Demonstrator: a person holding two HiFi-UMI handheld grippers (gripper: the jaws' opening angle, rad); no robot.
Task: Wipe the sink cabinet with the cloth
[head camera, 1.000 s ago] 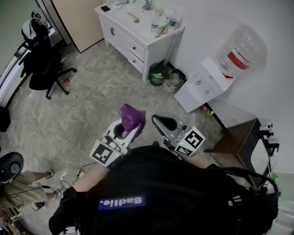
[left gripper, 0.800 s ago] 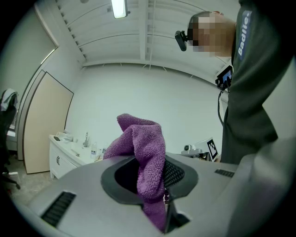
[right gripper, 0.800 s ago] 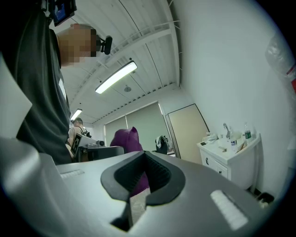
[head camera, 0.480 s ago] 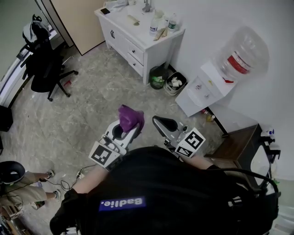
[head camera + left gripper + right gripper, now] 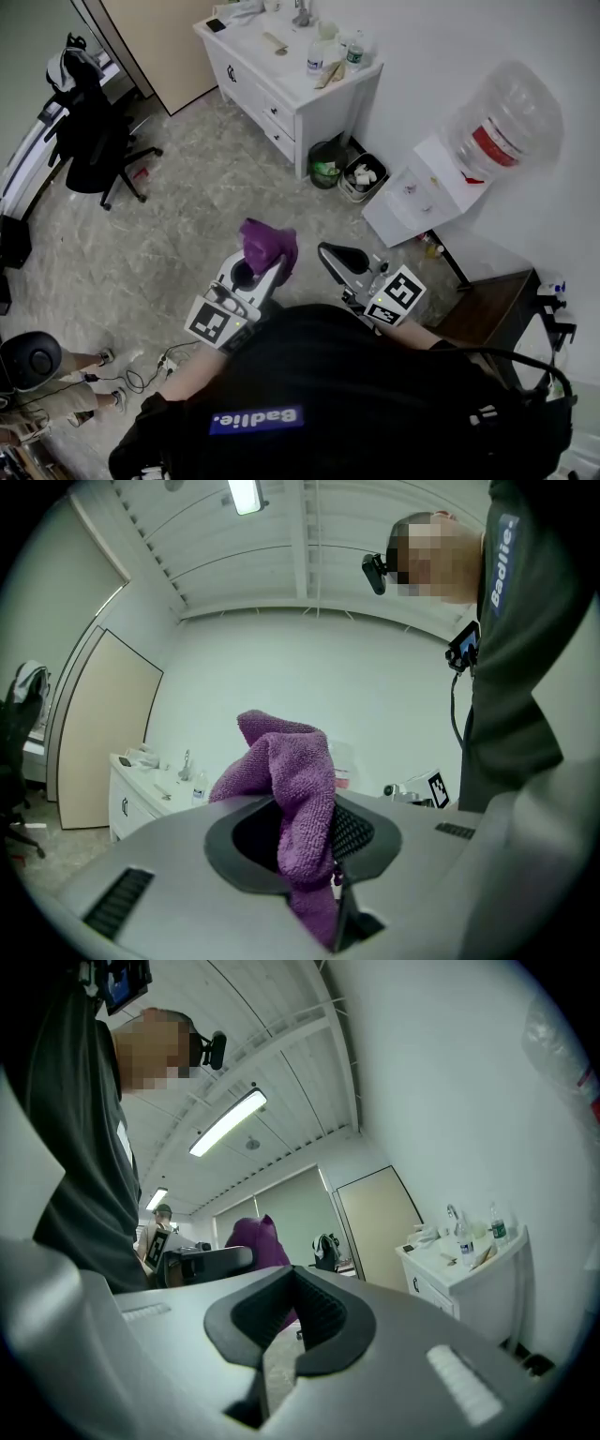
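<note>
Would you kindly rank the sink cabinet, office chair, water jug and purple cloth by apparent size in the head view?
1. sink cabinet
2. office chair, close behind the cabinet
3. water jug
4. purple cloth, smallest even though it is nearest the camera

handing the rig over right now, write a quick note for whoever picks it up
Left gripper: shut on the purple cloth, which sticks up out of its jaws.
Right gripper: shut, nothing in it.
Sink cabinet: white, against the wall across the floor, some way from both grippers. Bottles and other small items stand on its top.
Done: the cloth is gripped.
Left: walk up to the cabinet and wipe it. The cloth is not yet touching it.
</note>
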